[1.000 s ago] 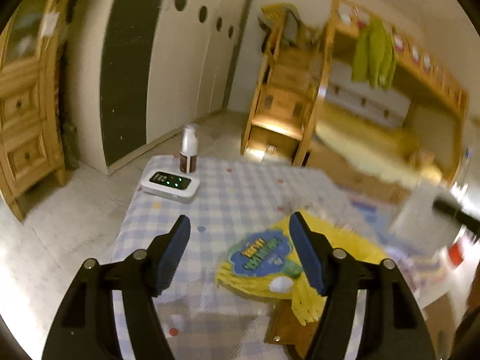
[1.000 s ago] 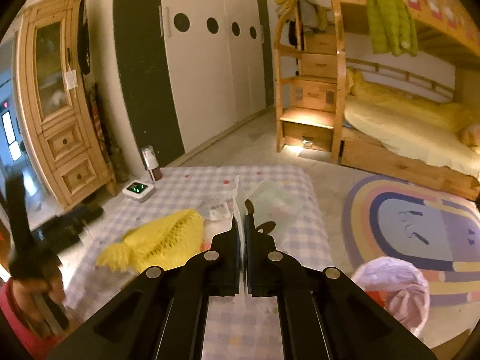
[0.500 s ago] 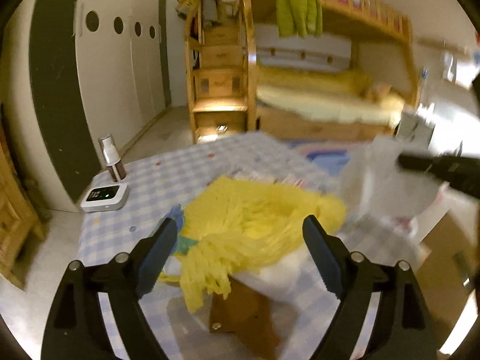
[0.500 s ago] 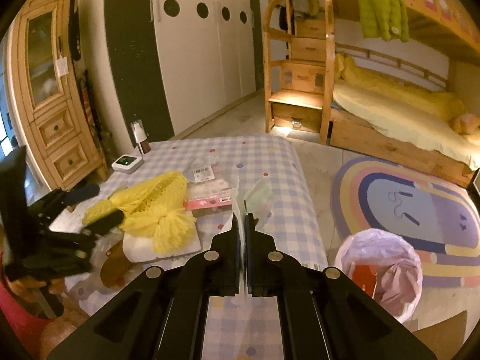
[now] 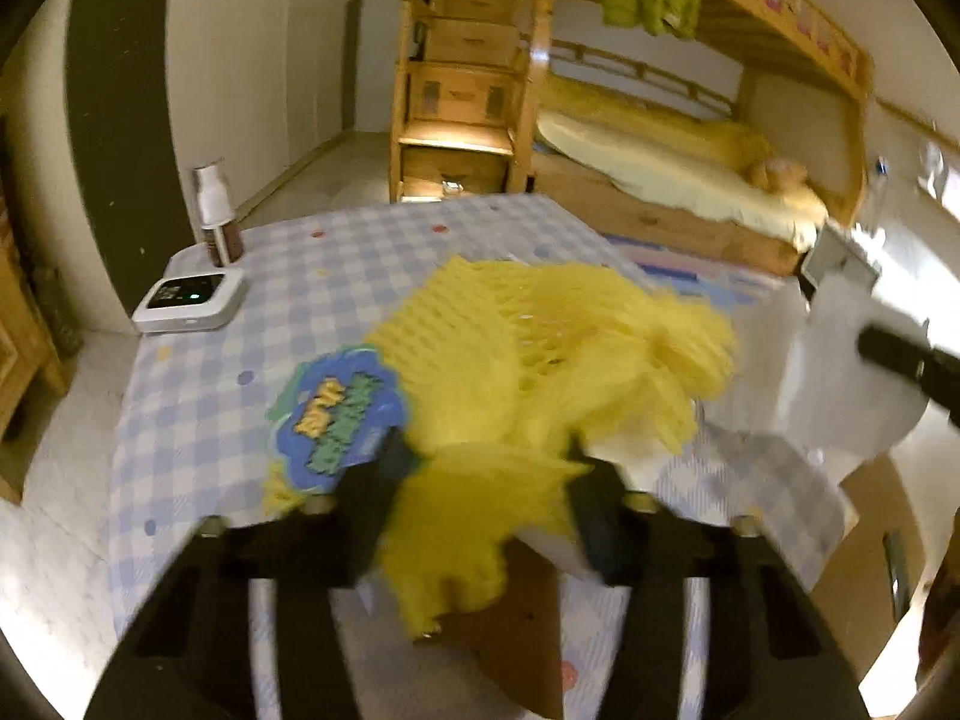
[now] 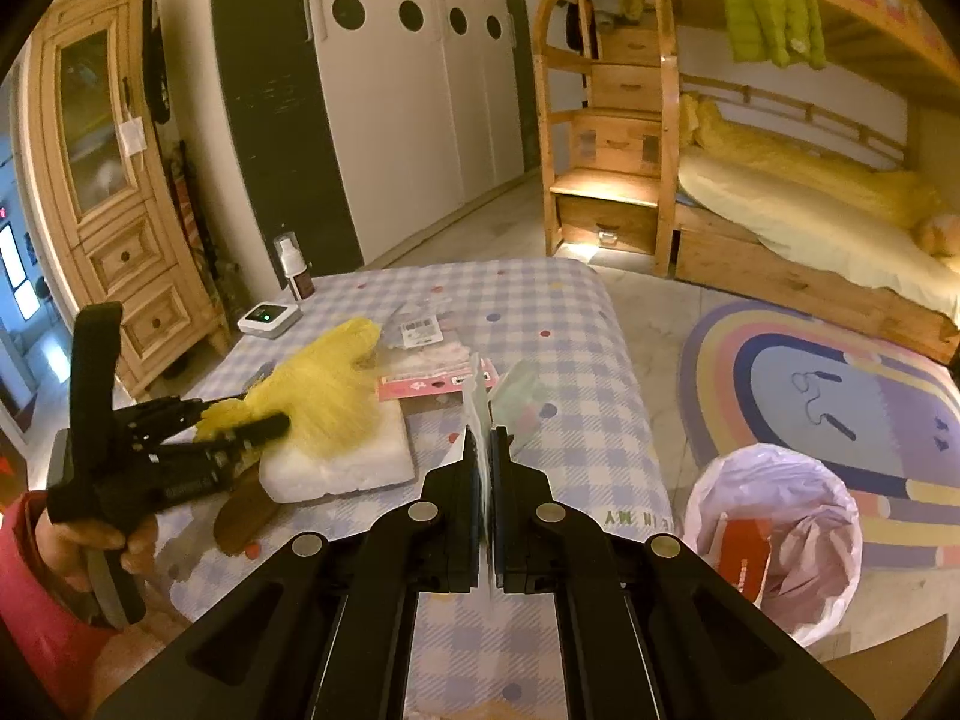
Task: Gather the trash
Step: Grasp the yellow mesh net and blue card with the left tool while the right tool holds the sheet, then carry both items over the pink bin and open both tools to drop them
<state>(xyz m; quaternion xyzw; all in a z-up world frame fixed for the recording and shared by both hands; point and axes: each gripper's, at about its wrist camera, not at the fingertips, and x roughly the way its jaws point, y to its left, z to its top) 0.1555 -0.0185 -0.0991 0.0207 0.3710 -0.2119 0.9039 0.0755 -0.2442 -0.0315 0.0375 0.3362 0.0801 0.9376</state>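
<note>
Left wrist view first: the left gripper [image 5: 486,468] has its jaws around the bunched end of the yellow foam fruit net [image 5: 540,360]; they have just been closing, and the net fills the gap between them, pads pressing into it. That net is bright yellow, stretchy mesh, puffed up in the middle and gathered into a frilly knot at the near end. Using the net as our marker: a blue and green sticker label [image 5: 339,414] sits on its left flank, a white foam pad [image 6: 342,450] lies beneath it, and a brown piece [image 5: 510,630] pokes out from under it toward the camera. All of it rests on the checked tablecloth [image 5: 198,420].

Over on the right wrist view, the right gripper [image 6: 486,450] is pinched together on a thin clear plastic wrapper [image 6: 480,402], held edge-on, to the right of the net. A pink card package [image 6: 438,384] lies just right of the net too. Farther right, down on the floor, stands the bin with a pale pink bag [image 6: 774,534]. Beyond the net, a white device with a green light [image 6: 269,317] and a small spray bottle [image 6: 294,267].
</note>
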